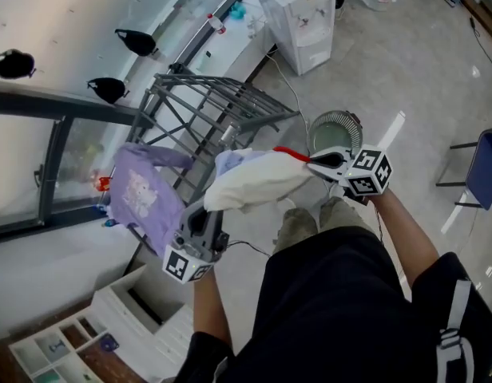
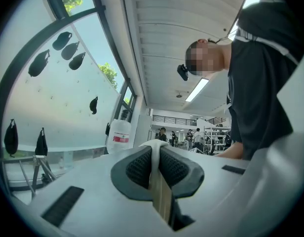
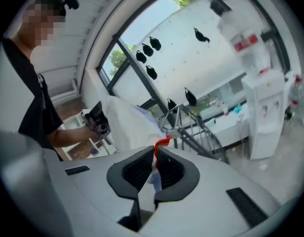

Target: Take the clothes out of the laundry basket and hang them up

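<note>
You are holding a white piece of clothing between your two grippers, up in front of you and above your legs. Your left gripper is squeezed shut on one end of it, and a thin fold of the white cloth sits tight between the black pads. Your right gripper is shut too. It pinches the other end, right at the red edge of the cloth. The clothing is bunched up and puffy in the middle, and a bit of pale blue shows at its top. The grey drying rack stands just past it, next to the big window. A purple top hangs on the left side of the rack, near your left gripper. The round laundry basket sits on the floor by the right end of the rack, just behind your right gripper.
</note>
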`<state>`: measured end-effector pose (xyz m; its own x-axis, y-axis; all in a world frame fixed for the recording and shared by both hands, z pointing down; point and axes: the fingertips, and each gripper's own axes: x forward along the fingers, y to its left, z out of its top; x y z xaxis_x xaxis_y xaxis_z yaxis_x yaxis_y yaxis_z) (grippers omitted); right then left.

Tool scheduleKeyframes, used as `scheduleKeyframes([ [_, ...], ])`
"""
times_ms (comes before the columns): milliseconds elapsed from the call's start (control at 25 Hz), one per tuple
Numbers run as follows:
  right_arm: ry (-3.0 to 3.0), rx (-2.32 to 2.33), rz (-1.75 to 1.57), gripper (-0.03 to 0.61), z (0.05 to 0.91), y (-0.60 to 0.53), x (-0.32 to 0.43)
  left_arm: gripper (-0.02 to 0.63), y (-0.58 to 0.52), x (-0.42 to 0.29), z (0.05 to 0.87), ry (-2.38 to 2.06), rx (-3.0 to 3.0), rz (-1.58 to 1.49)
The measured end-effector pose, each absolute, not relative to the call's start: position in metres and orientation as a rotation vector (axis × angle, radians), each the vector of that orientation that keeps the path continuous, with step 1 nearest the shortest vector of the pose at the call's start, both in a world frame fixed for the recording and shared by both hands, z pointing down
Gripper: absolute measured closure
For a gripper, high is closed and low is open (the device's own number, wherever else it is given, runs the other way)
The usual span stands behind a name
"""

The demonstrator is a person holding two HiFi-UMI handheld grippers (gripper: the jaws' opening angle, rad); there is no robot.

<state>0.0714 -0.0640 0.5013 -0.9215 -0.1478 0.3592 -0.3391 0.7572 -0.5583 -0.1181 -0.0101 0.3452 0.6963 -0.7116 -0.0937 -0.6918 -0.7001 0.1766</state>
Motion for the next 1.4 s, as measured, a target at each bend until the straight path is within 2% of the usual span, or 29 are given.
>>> scheduleKeyframes([
  [160,-2.718,0.584,0.569,0.568,0.433,-0.120,0.107,0.594,0.000,-0.106,0.373,-1.112,2.722,-0.210],
  [320,-2.799,0.654,0.326,0.569,0.360,-0.151,0.128,0.594,0.013,-0.059,0.411,-0.942,2.701,-0.133],
  [440,-2.905,0.613,0.282,0.569,0.312,-0.155,0.132,0.594,0.028,-0.013,0.449,-0.740,2.680,-0.065],
  [680,-3.030,0.469,0.264,0.569,0.250,-0.138,0.147,0.584,0.039,0.084,0.469,-0.385,2.679,-0.046],
  [760,-3.056,0.425,0.260,0.569,0.238,-0.130,0.159,0.501,0.037,0.101,0.475,-0.305,2.663,0.004],
  [840,-3.084,0.390,0.240,0.569,0.230,-0.121,0.173,0.486,0.034,0.106,0.475,-0.243,2.652,0.028],
  [920,-3.111,0.361,0.197,0.569,0.223,-0.112,0.187,0.417,0.028,0.102,0.470,-0.192,2.625,-0.004],
  [960,-3.116,0.345,0.168,0.569,0.222,-0.106,0.194,0.407,0.023,0.098,0.466,-0.177,2.613,-0.033],
  [1160,-3.028,0.209,0.074,0.569,0.241,-0.064,0.221,0.414,-0.026,0.104,0.434,-0.259,2.685,-0.073],
  [1400,-2.982,0.022,0.109,0.569,0.263,-0.024,0.241,0.413,-0.084,0.199,0.401,-0.215,2.879,-0.014],
])
